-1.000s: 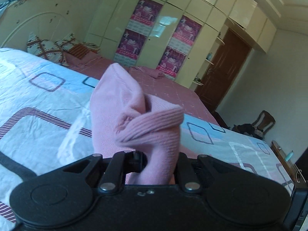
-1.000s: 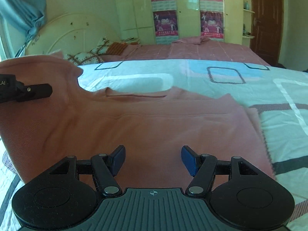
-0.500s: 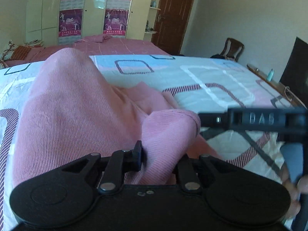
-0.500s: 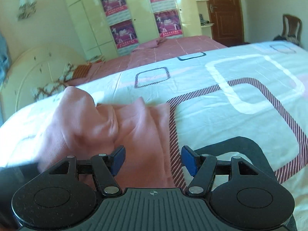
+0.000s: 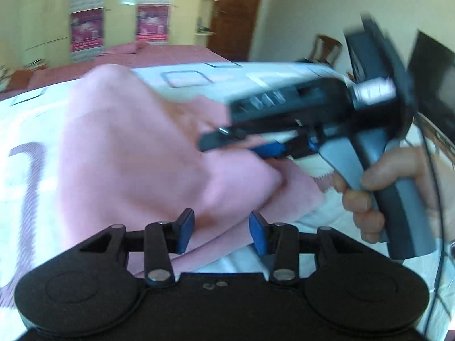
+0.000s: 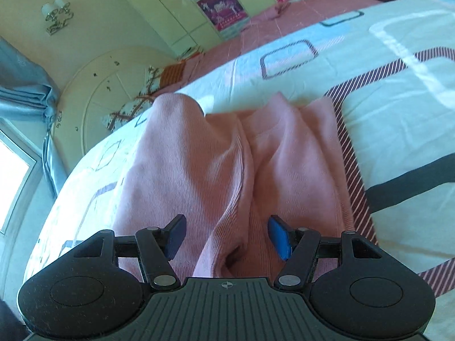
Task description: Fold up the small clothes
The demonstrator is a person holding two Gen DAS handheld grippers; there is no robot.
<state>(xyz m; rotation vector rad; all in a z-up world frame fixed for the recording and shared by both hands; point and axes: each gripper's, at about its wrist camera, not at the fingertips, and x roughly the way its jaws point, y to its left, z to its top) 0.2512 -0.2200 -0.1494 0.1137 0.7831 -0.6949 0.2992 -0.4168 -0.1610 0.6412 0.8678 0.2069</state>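
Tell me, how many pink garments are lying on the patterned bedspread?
1: a pink sweater, partly folded, lies on the patterned bedspread just ahead of both tools. Anything beneath its folds would be hidden.

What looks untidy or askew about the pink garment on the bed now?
The pink knit top lies bunched, not flat: one side is thrown over the middle in a raised ridge, and its edges sit crooked on the patterned bedsheet. No damage or stain is visible.

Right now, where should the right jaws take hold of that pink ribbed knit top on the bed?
Probably the raised fold ridge of the pink ribbed knit top, just ahead of the open right gripper. It stands up off the bed between the jaws, so come straight forward and down along it.
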